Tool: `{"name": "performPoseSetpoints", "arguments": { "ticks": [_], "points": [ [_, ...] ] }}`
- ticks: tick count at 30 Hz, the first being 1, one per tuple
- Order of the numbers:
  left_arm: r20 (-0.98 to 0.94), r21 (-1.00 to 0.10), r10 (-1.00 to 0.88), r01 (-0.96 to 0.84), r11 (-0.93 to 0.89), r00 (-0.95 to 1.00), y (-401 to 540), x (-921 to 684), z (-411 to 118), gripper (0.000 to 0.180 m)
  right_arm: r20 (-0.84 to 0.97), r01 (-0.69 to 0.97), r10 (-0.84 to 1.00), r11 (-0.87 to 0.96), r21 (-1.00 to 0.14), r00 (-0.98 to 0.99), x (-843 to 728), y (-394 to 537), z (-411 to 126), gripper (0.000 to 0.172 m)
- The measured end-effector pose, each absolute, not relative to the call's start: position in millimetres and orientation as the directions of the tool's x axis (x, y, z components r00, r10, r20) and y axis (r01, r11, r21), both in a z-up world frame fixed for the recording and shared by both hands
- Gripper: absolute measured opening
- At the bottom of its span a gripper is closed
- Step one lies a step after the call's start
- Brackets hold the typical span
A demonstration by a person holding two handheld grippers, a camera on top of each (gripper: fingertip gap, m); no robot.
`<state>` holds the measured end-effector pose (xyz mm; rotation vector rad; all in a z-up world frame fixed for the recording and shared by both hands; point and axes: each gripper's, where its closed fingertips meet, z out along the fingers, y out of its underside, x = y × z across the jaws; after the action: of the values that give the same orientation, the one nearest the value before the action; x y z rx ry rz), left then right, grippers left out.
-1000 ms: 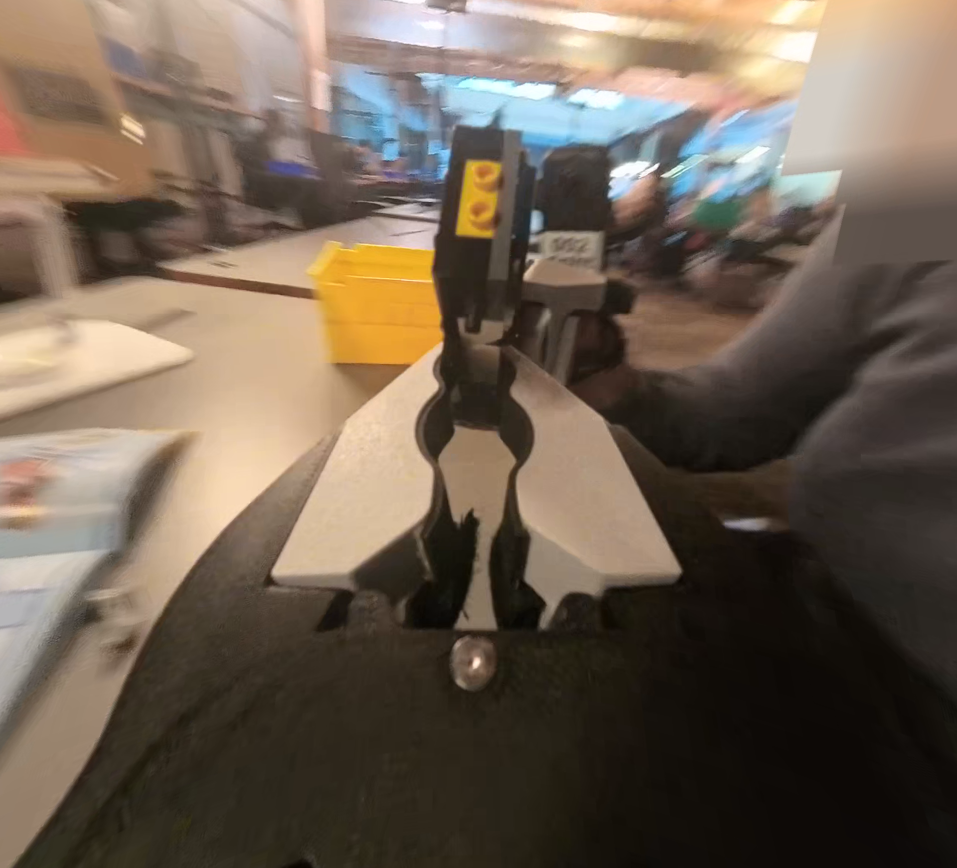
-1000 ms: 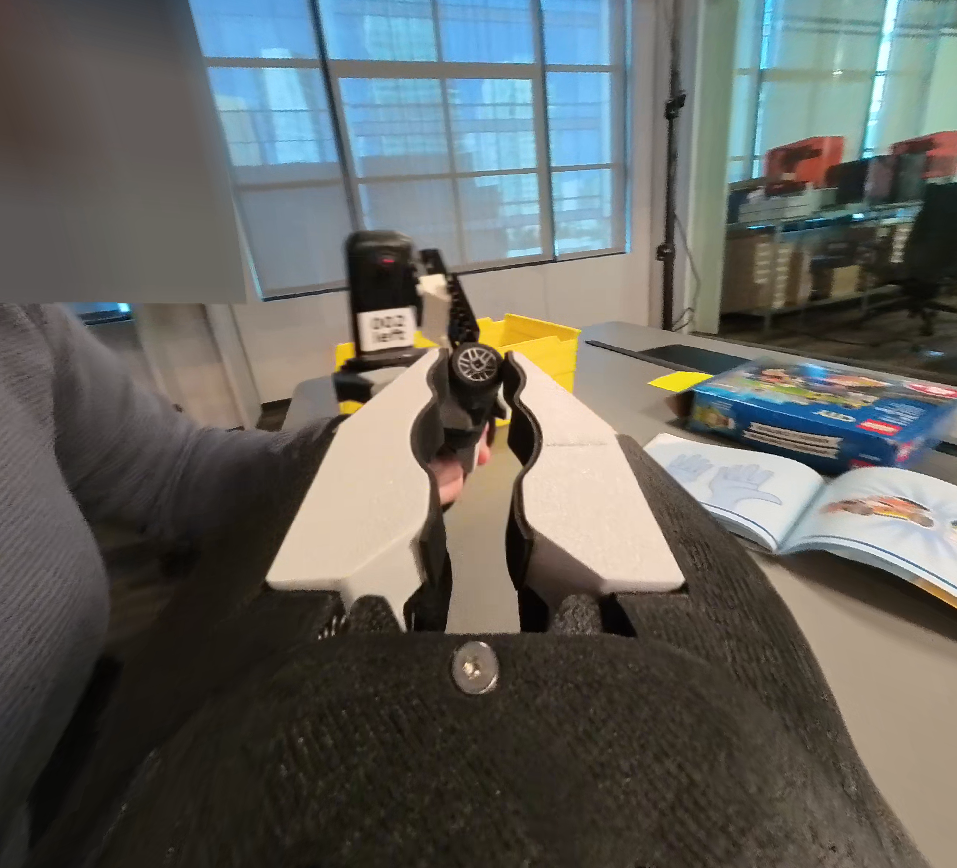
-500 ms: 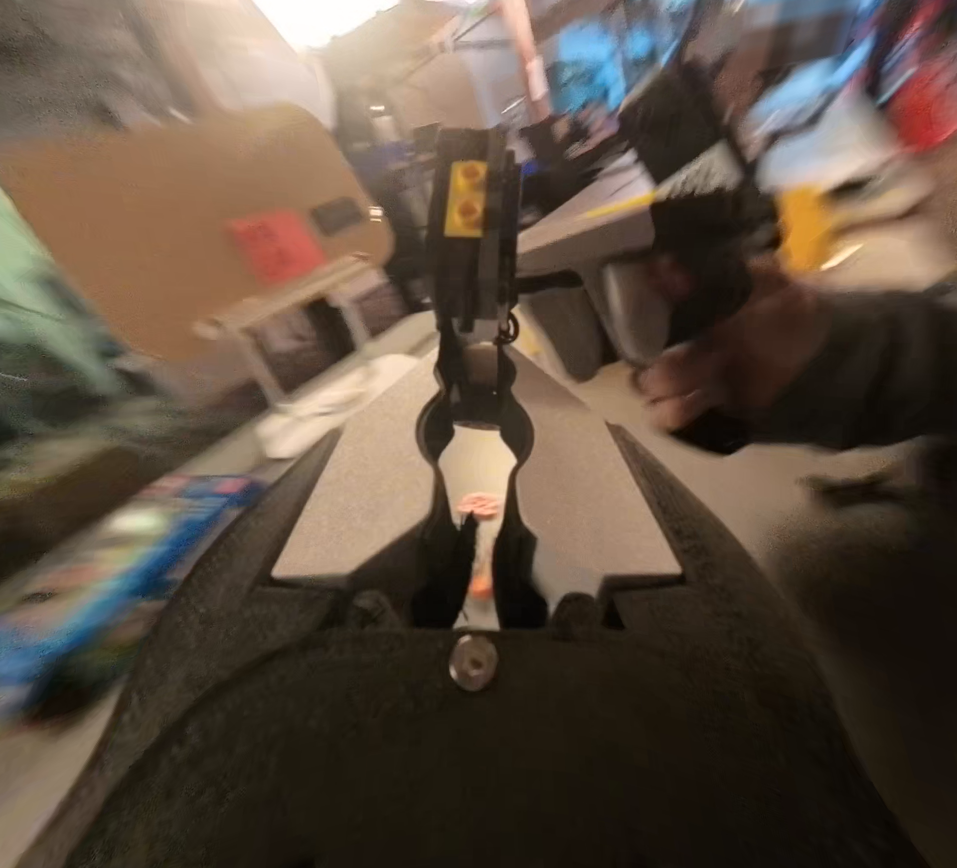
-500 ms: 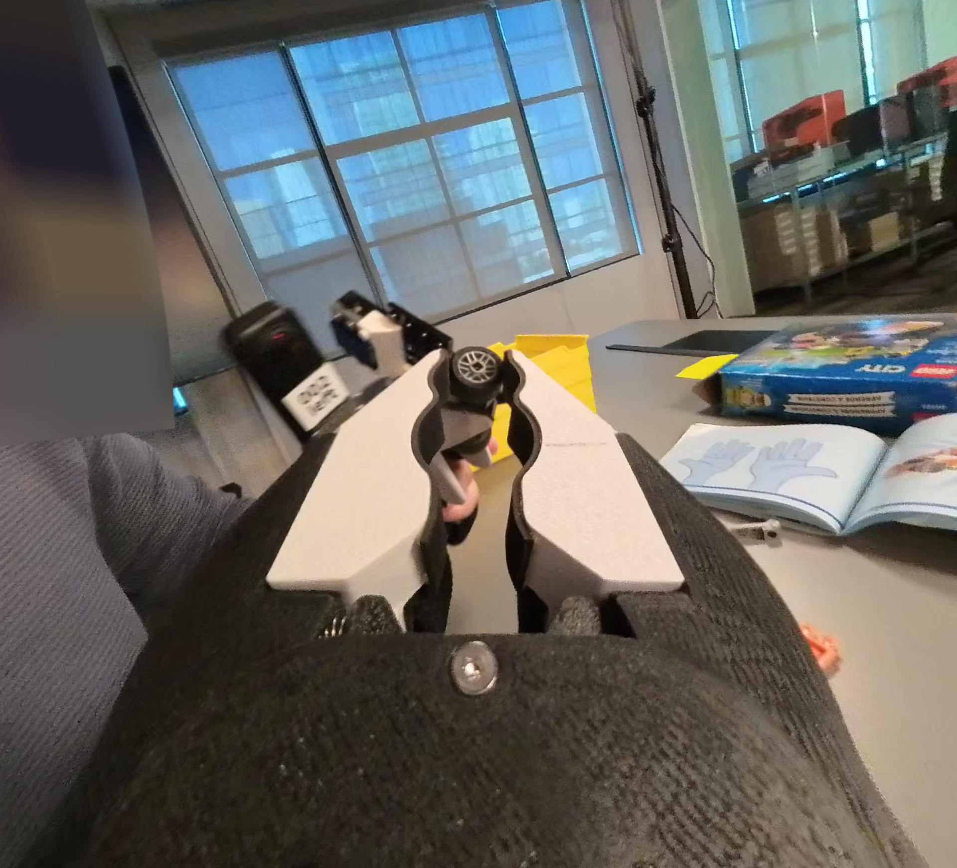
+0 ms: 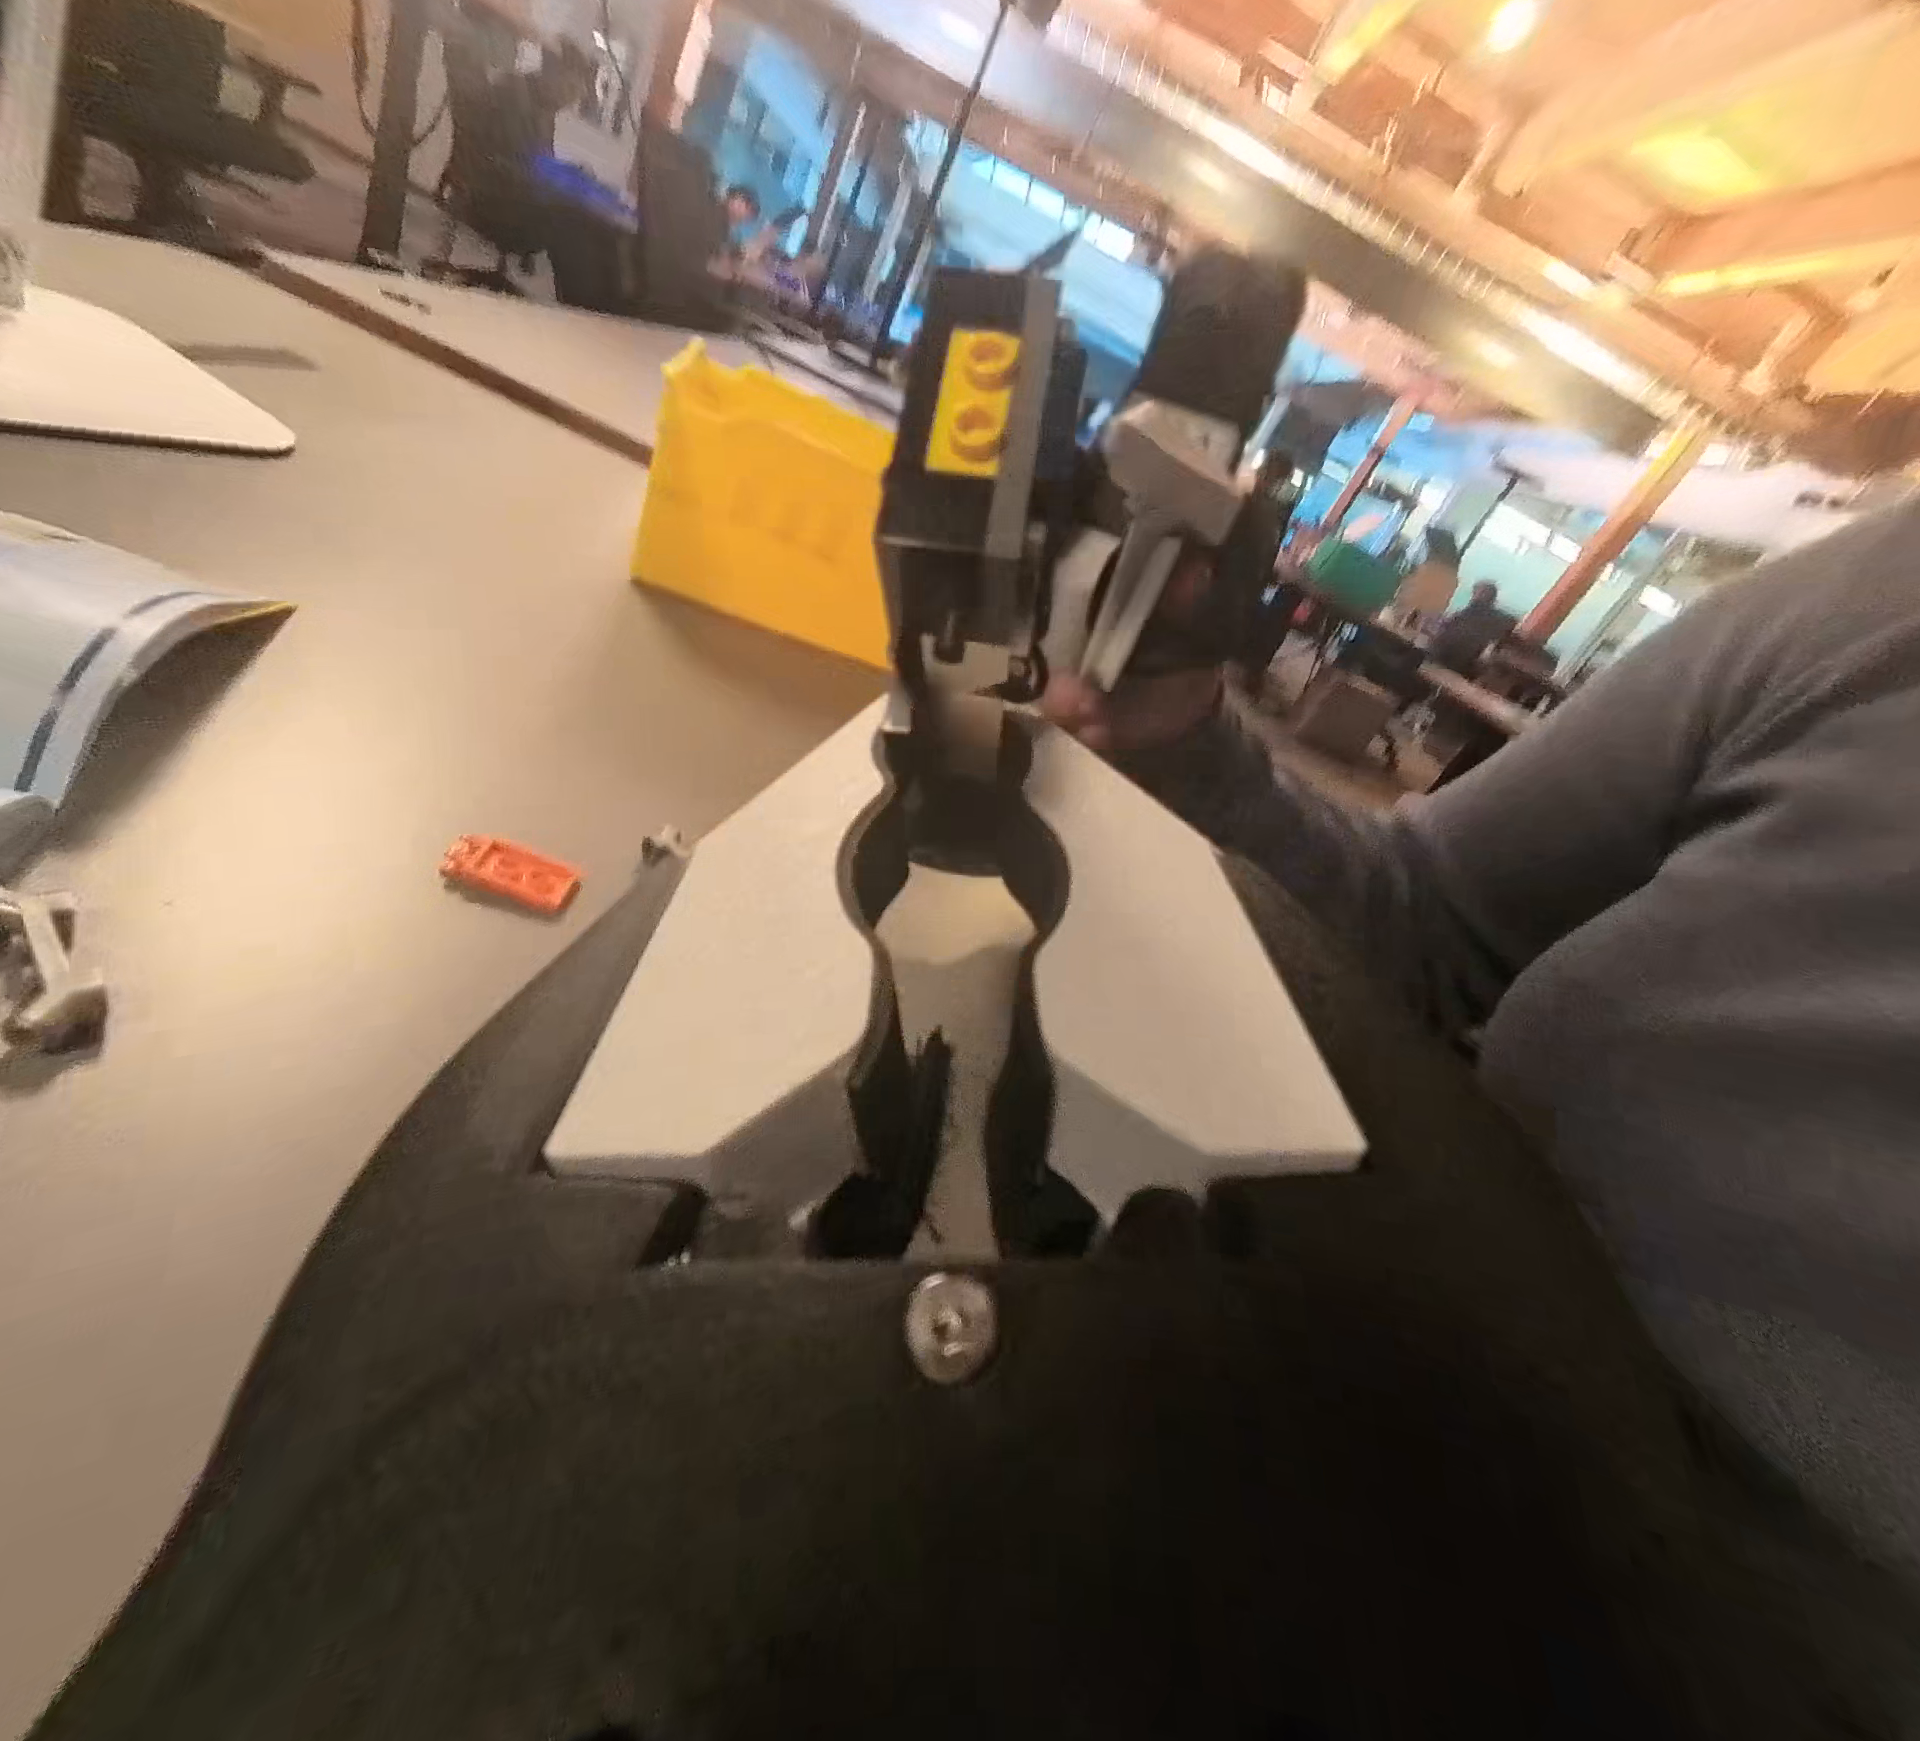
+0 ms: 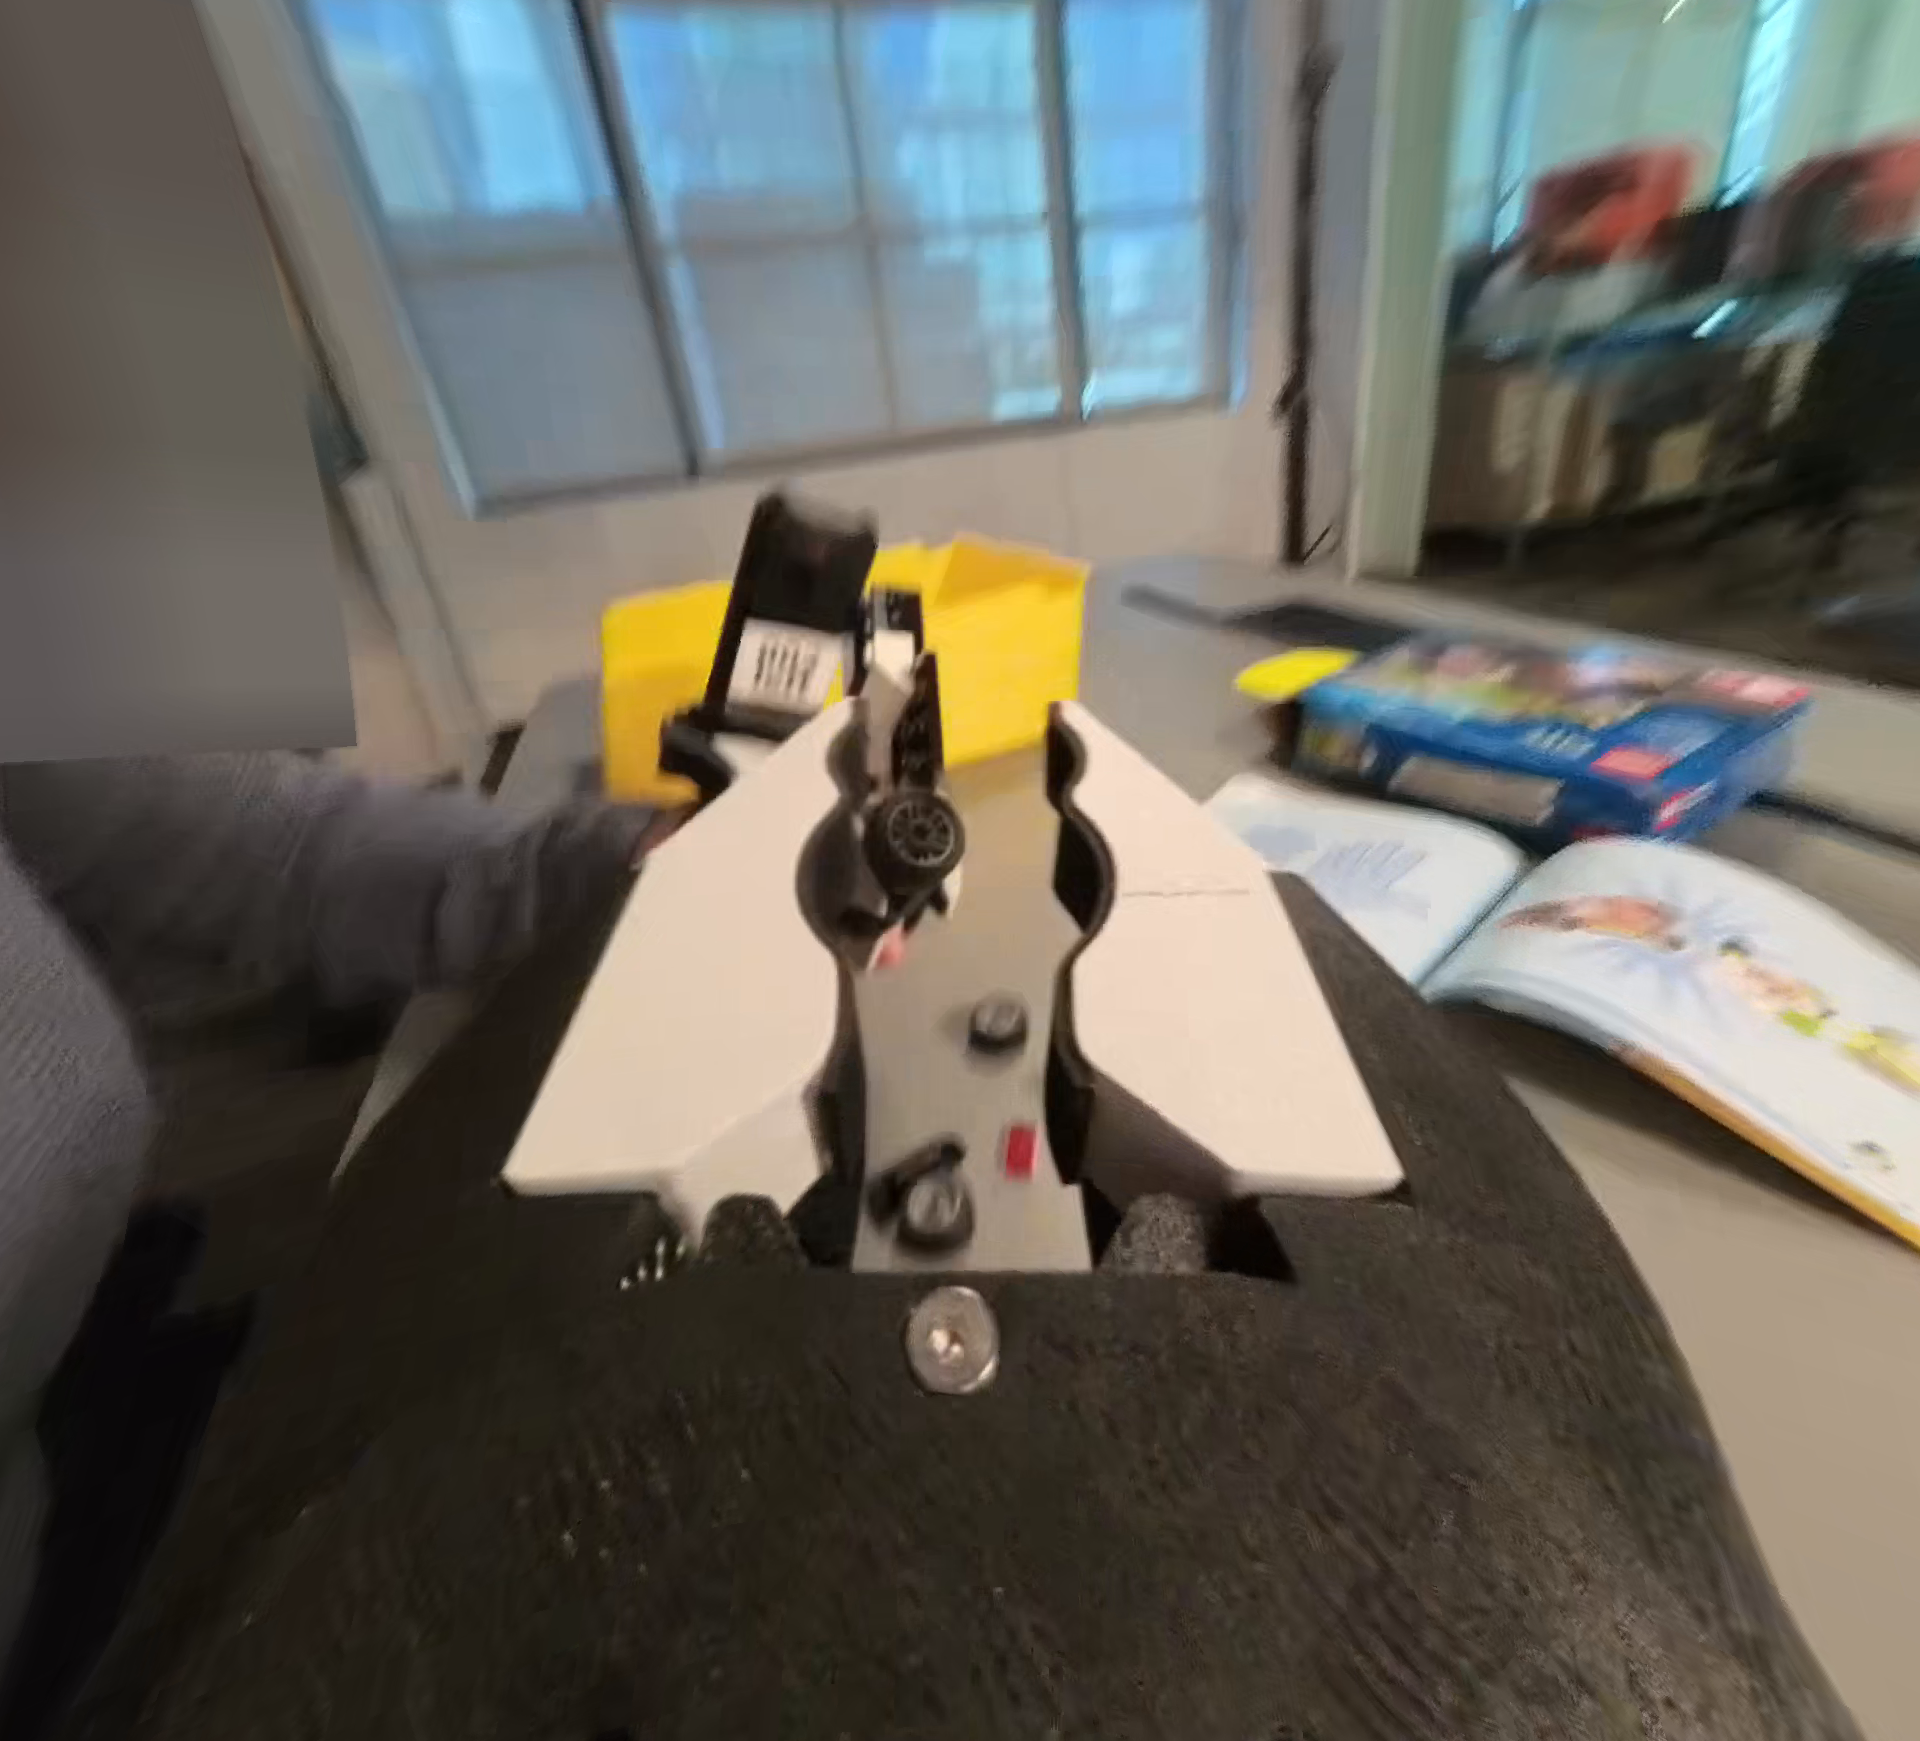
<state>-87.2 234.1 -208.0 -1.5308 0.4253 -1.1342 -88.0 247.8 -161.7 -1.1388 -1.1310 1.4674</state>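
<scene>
ROOM: open office or workshop, big grid windows behind, wood-beam ceiling with lights, desks and blurred people far off.
SURFACE: grey surface [image 5: 343,611], flat, both hand-held grippers raised over it.
LEFT HAND-HELD GRIPPER: left hand-held gripper [image 5: 961,725] is closed to a narrow gap, pinching the lower end of a black and grey toy brick assembly with a yellow two-stud brick on its side [image 5: 961,444]; the assembly stands upright out of the fingertips, both pads against it.
RIGHT HAND-HELD GRIPPER: right hand-held gripper [image 6: 951,741] has its jaws spread wide; a small black toy wheel with a grey spoked hub [image 6: 920,834] sits against the left finger [image 6: 727,902], with clear space between it and the right finger. The wheel looks joined to the dark brick piece coming from the left hand-held gripper; how it is fixed cannot be told through the blur.
BETWEEN THE RIGHT FINGERS: small dark round pieces and a tiny red piece [image 6: 1021,1151] lie on the surface below.
YELLOW BIN: yellow plastic bin [image 5: 748,507] stands on the surface behind both hand-held grippers.
BOOKLET: open illustrated instruction booklet [image 6: 1621,953] lies flat to the right of the right hand-held gripper.
BOX: blue cardboard toy box [image 6: 1538,735] lies beyond the booklet, near the bin.
ORANGE PIECE: small flat orange brick plate [image 5: 509,876] lies on the surface just left of the left hand-held gripper.
GREY PIECES: small grey brick parts [image 5: 47,974] at the far left edge, blurred.
PERSON: grey sleeve [image 5: 1662,860] at the right of the left view.
</scene>
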Motion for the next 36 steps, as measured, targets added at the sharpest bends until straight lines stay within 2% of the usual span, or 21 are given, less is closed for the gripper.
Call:
{"name": "performPoseSetpoints", "arguments": {
  "ticks": [2, 4, 7, 9, 11, 14, 17, 20, 27, 28, 29, 30, 31, 36],
  "points": [
    [0.337, -0.942, -0.797, 0.18, -0.284, 0.501, 231, -84, -217, 0.01, -0.189, 0.06, 0.949, -0.18, -0.982, -0.253, -94, 234, -188, 0.047],
    [0.24, -0.966, -0.824, 0.047, -0.252, 0.514, 225, -82, -227, 0.01, -0.238, 0.216, 0.912, -0.172, -0.961, -0.333, -91, 222, -212, 0.044],
    [0.198, -0.967, -0.839, -0.039, -0.252, 0.507, 220, -81, -238, 0.01, -0.212, 0.304, 0.907, -0.099, -0.947, -0.364, -85, 217, -231, 0.041],
    [0.187, -0.965, -0.845, -0.065, -0.253, 0.5, 219, -80, -240, 0.01, -0.212, 0.333, 0.9, -0.08, -0.939, -0.38, -83, 215, -236, 0.039],
    [0.167, -0.963, -0.852, -0.103, -0.248, 0.496, 217, -76, -244, 0.01, -0.236, 0.339, 0.879, -0.092, -0.936, -0.414, -84, 208, -237, 0.021],
    [0.174, -0.96, -0.854, -0.107, -0.257, 0.49, 215, -75, -245, 0.01, -0.254, 0.337, 0.867, -0.108, -0.935, -0.429, -84, 206, -236, 0.021],
    [0.183, -0.958, -0.866, -0.112, -0.263, 0.465, 209, -73, -245, 0.01, -0.02, 0.286, 0.902, 0.115, -0.951, -0.431, -81, 201, -238, 0.02],
    [0.101, -0.95, -0.873, -0.214, -0.228, 0.478, 205, -73, -254, 0.011, -0.031, 0.293, 0.897, 0.112, -0.95, -0.442, -77, 199, -248, 0.02],
    [0.072, -0.947, -0.884, -0.247, -0.206, 0.462, 198, -72, -256, 0.011, 0.169, 0.281, 0.886, 0.311, -0.908, -0.431, -73, 195, -248, 0.019],
    [0.044, -0.932, -0.875, -0.296, -0.211, 0.483, 200, -80, -264, 0.011, 0.21, 0.298, 0.913, 0.321, -0.899, -0.351, -65, 218, -243, 0.019],
    [0.014, -0.915, -0.835, -0.33, -0.233, 0.55, 207, -104, -273, 0.011, 0.186, 0.239, 0.95, 0.248, -0.939, -0.252, -48, 244, -224, 0.018],
    [0.115, -0.943, -0.82, -0.198, -0.268, 0.561, 207, -117, -258, 0.01, 0.093, 0.159, 0.971, 0.13, -0.979, -0.22, -34, 262, -209, 0.018],
    [0.189, -0.958, -0.805, -0.075, -0.277, 0.562, 210, -123, -245, 0.009, 0.063, 0.168, 0.978, 0.097, -0.981, -0.198, -28, 272, -212, 0.018],
    [0.136, -0.95, -0.778, -0.141, -0.278, 0.613, 227, -111, -255, 0.01, 0.027, 0.529, 0.956, 0.187, -0.828, -0.294, -45, 252, -290, 0.02]
  ]
}}
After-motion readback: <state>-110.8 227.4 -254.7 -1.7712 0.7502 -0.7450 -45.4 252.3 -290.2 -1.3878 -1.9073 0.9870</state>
